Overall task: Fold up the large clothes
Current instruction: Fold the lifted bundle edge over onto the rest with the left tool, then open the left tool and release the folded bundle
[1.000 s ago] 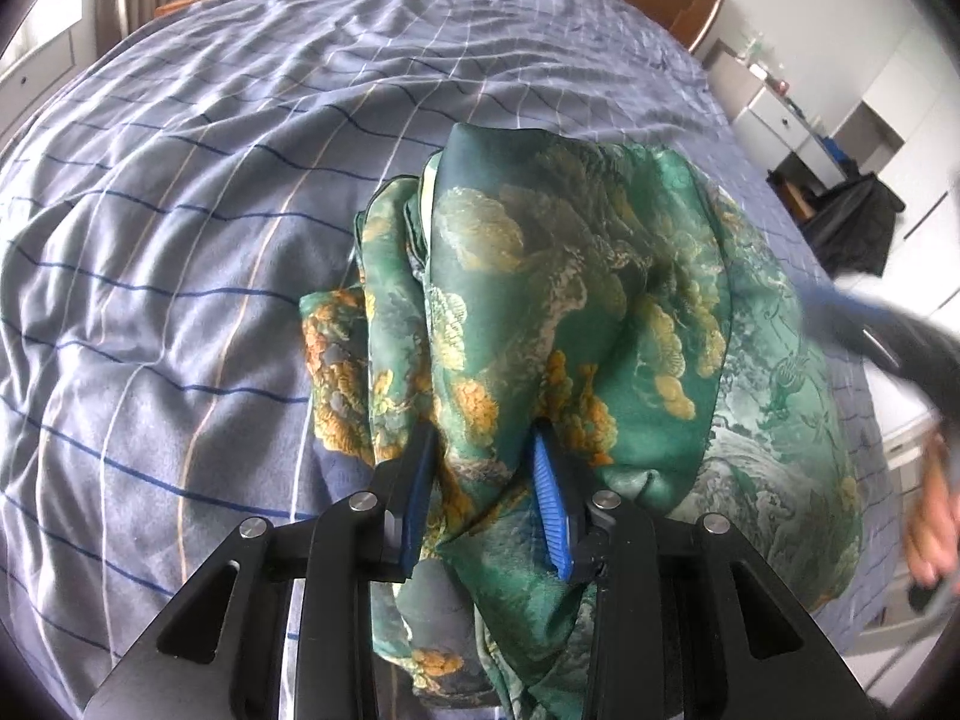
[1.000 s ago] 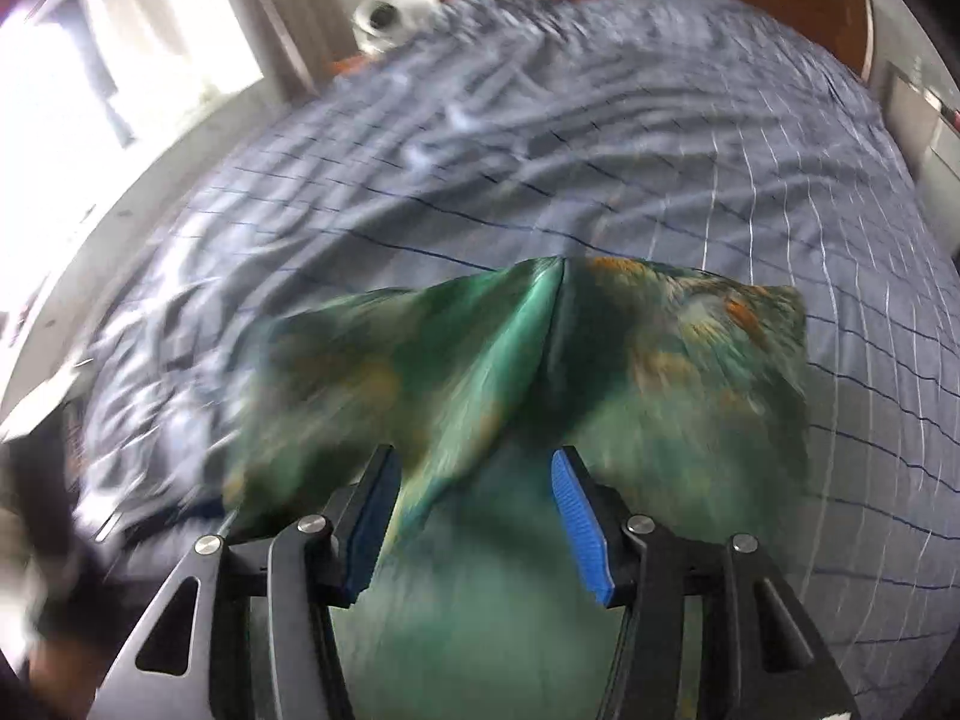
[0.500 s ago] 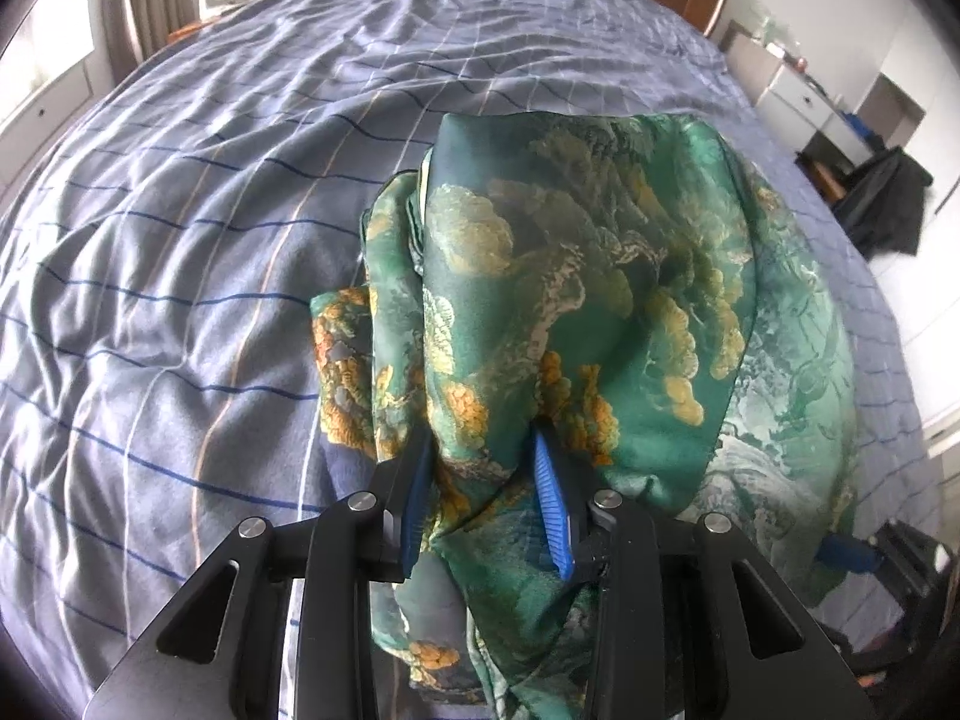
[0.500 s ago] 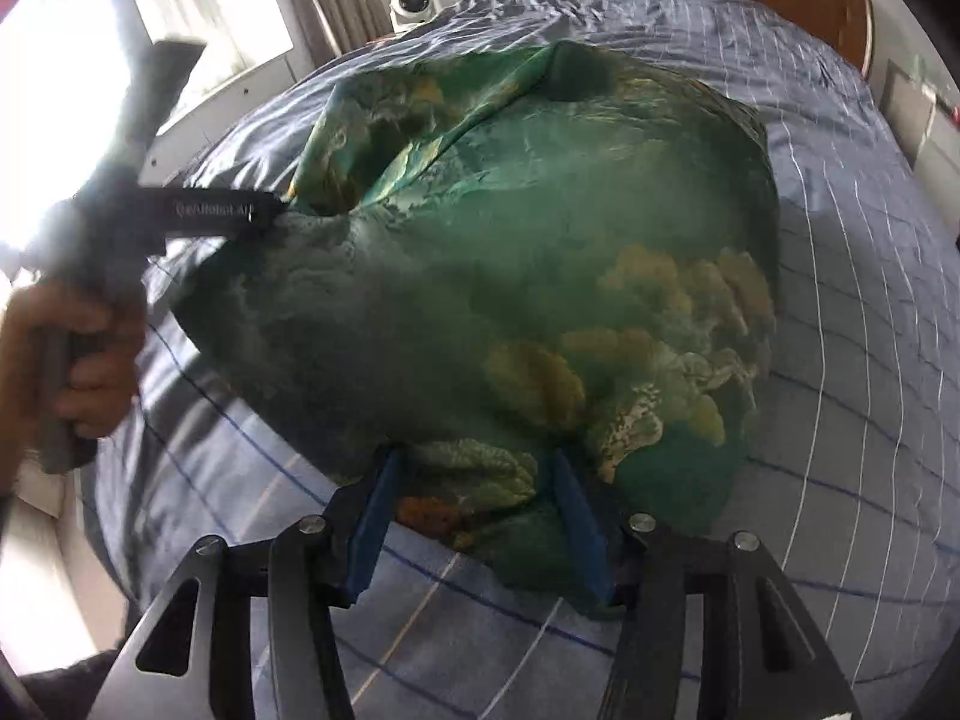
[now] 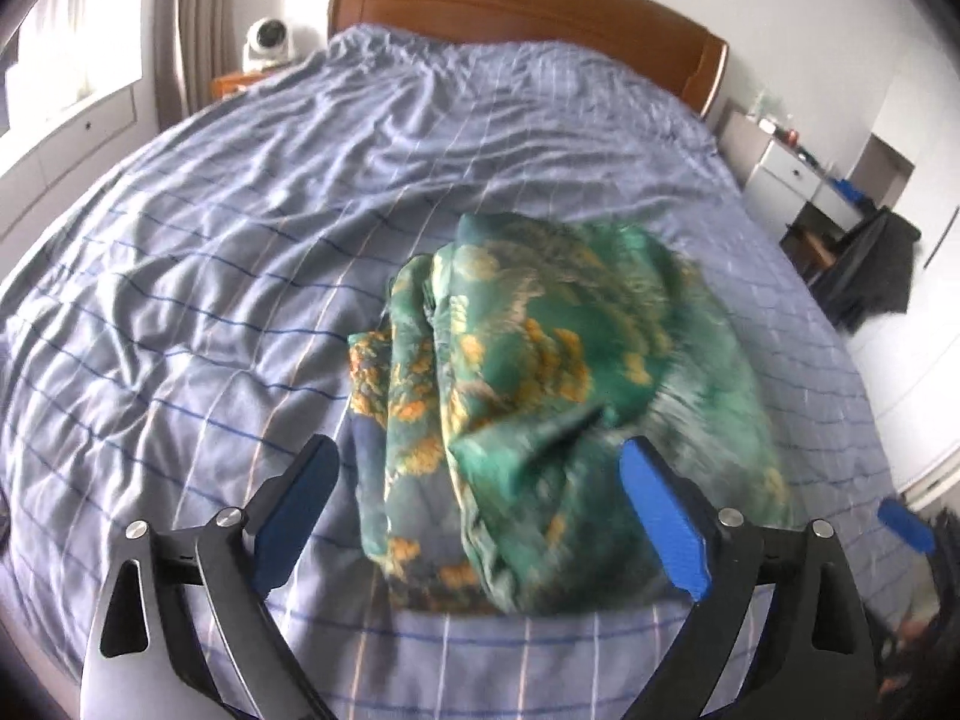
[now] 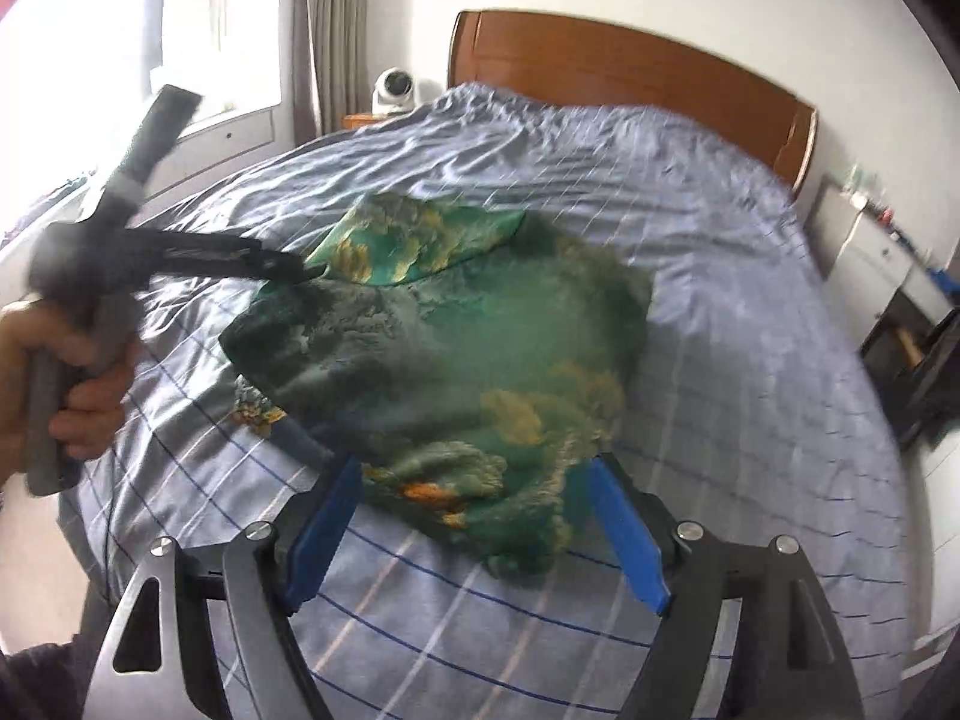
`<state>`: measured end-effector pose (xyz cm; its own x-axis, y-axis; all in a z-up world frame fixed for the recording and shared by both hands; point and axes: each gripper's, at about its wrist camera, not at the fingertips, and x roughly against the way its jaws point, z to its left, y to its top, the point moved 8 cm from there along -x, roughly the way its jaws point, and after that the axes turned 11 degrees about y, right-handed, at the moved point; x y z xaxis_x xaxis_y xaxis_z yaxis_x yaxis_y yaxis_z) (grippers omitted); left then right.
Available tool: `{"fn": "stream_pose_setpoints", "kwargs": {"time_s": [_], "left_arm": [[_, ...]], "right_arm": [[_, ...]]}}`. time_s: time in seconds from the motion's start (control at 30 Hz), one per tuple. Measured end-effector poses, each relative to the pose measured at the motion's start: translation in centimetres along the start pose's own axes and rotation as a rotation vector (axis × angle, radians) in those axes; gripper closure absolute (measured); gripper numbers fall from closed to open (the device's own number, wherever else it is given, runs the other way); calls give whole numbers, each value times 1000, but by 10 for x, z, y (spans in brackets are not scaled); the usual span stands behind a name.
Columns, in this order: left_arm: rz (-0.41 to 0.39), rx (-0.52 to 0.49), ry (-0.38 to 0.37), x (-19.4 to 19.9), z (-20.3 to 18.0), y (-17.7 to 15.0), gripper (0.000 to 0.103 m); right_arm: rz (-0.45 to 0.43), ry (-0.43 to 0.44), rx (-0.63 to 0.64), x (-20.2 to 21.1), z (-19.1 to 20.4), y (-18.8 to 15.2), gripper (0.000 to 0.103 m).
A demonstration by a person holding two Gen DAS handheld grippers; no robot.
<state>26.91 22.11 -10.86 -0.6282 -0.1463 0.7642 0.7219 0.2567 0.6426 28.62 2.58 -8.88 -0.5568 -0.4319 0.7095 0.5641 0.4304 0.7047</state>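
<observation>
Both claws, left [image 5: 477, 483] and right [image 6: 477, 498], are spreading off the garment [image 5: 564, 396]; only the right view shows a hand [image 6: 72, 372].

A wide bed [image 5: 252, 252] fills the space ahead, spread with a rumpled grey-blue cover crossed by thin blue and pale lines. Beyond it stands a curved brown wooden headboard [image 5: 528, 6] against a white wall [image 5: 798, 12]. Far ahead to the left, a small white camera [image 5: 267, 42] sits on a wooden bedside stand beside beige curtains [image 6: 333, 30] and a bright, washed-out window [image 6: 90, 30]. Off to the right stand a white drawer unit [image 5: 792, 171] with small cluttered items on top and a dark garment [image 5: 882, 267] draped nearby.
</observation>
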Motion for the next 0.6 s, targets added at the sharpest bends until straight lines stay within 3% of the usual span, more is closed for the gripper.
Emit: {"fn": "stream_pose_setpoints", "kwargs": {"time_s": [0.27, 0.47, 0.6], "left_arm": [[-29, -71, 33, 30, -20, -17, 5], [-6, -70, 37, 34, -31, -28, 1], [-41, -83, 56, 45, -34, -29, 1]], "right_arm": [[-53, -82, 31, 28, -9, 2, 23], [-61, -114, 43, 39, -15, -2, 23], [-62, -152, 66, 45, -21, -5, 23]]}}
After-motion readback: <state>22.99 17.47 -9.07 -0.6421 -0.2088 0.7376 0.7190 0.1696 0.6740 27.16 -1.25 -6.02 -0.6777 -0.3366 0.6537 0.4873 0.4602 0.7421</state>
